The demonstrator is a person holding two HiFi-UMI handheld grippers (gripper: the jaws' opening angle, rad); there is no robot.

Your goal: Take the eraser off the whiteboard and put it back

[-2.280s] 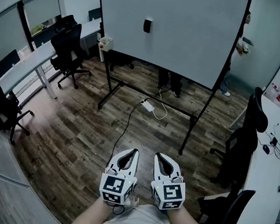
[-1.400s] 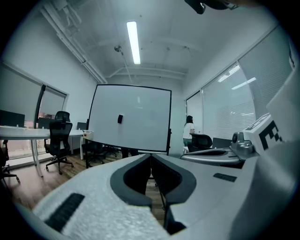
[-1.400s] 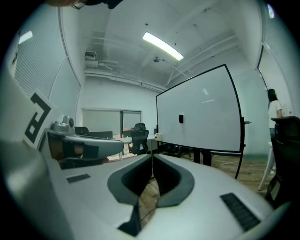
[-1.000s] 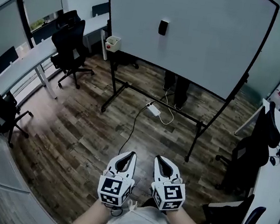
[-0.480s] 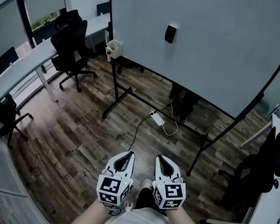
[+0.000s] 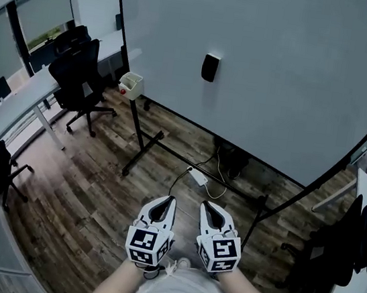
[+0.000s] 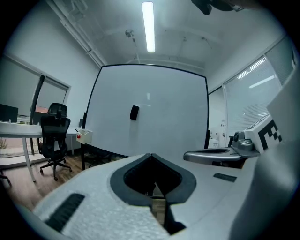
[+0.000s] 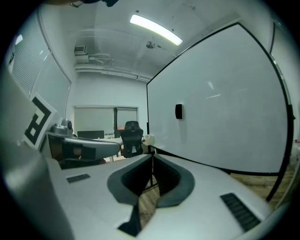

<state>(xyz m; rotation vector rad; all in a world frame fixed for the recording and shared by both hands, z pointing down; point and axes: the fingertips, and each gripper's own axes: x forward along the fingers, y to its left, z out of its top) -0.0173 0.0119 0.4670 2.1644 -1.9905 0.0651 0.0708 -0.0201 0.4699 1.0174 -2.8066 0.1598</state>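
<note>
A black eraser (image 6: 210, 68) clings to the big whiteboard (image 6: 293, 90) on a black wheeled stand ahead of me. It also shows as a small dark block in the left gripper view (image 7: 134, 112) and the right gripper view (image 8: 178, 111). My left gripper (image 6: 170, 201) and right gripper (image 6: 205, 205) are held side by side close to my body, well short of the board. Each is shut with nothing in it, and the tips meet in the left gripper view (image 7: 151, 154) and the right gripper view (image 8: 152, 156).
A small white box with a red spot (image 6: 130, 85) hangs at the board's left post. A power strip and cable (image 6: 198, 176) lie on the wooden floor between the stand's legs (image 6: 144, 147). Black office chairs (image 6: 77, 83) and a long desk (image 6: 9, 111) stand at left; another chair (image 6: 348, 250) at right.
The whiteboard and eraser have grown larger and closer in the head view as I walked toward them. Both grippers stay shut, side by side.
</note>
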